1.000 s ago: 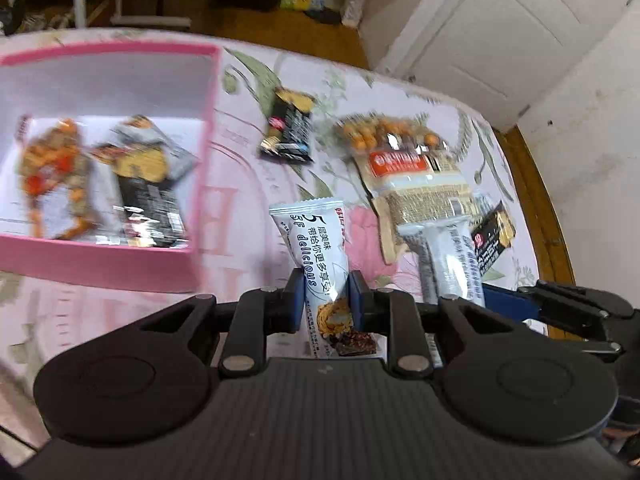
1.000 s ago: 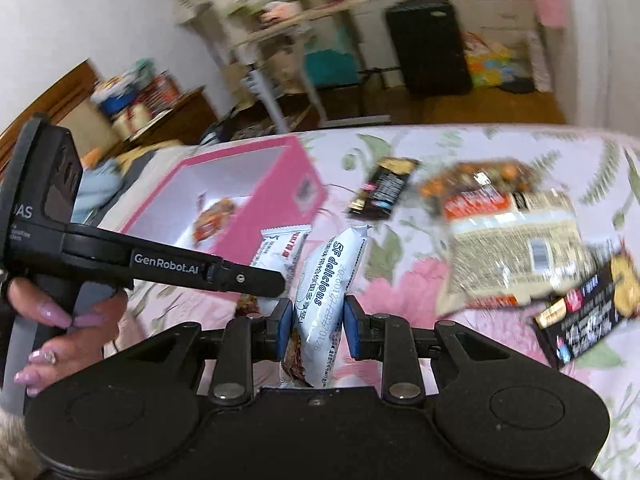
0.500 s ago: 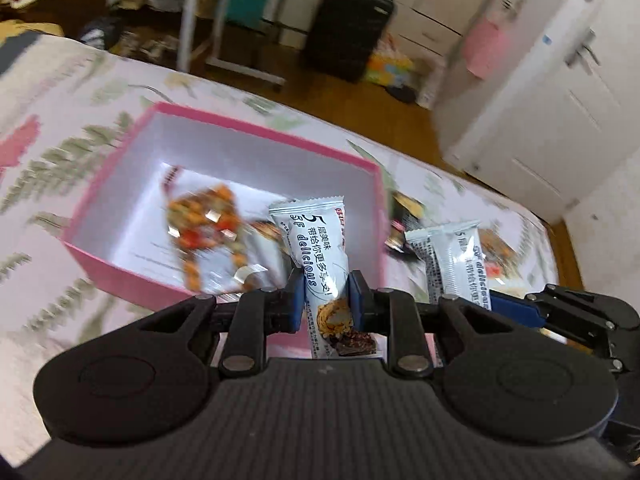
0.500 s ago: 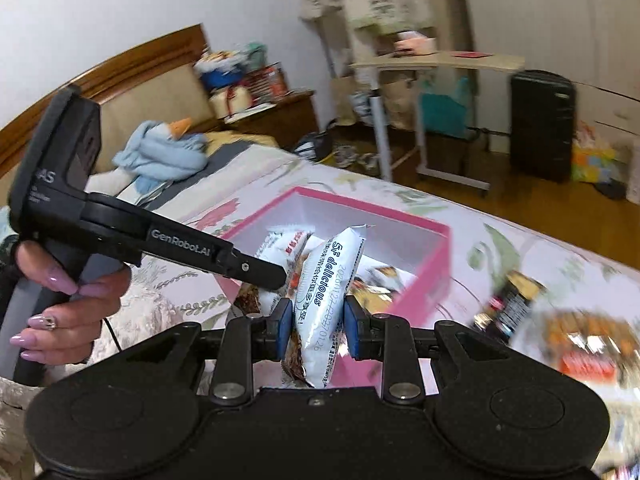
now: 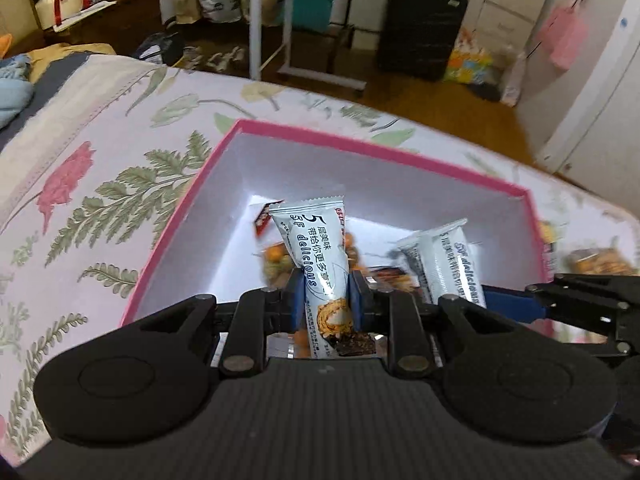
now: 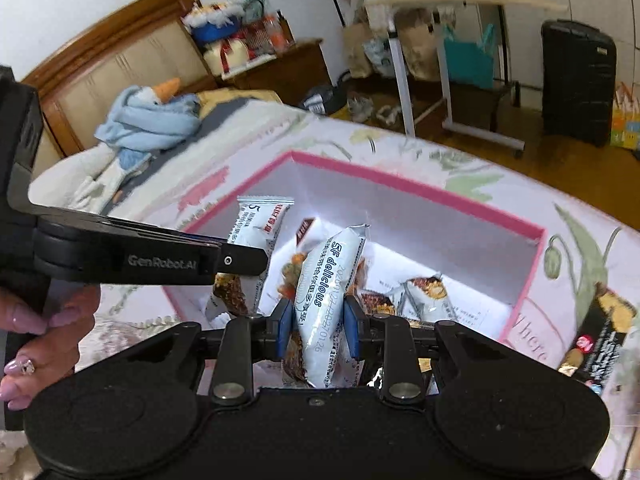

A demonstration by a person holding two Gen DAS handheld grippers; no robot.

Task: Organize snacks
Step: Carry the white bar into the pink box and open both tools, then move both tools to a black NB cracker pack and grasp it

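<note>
Now the left gripper (image 5: pixel 325 294) is clamped on a white foil snack bar (image 5: pixel 320 256). Likewise, the right gripper (image 6: pixel 316 324) grips a second white foil bar (image 6: pixel 324 300), both above the pink cardboard box (image 5: pixel 384 156) on the bedspread (image 5: pixel 100 168).

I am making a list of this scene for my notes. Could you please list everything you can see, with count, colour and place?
pink box: one, pink outside, white inside, on the floral bedspread.
white snack bars: two, one in each gripper, held over the box.
loose snacks in the box: several, mixed colours, count unclear.
black snack packet: one, on the bedspread right of the box.
black suitcase: one, on the floor.
left gripper: black, shut on a bar.
right gripper: black, shut on a bar.
</note>
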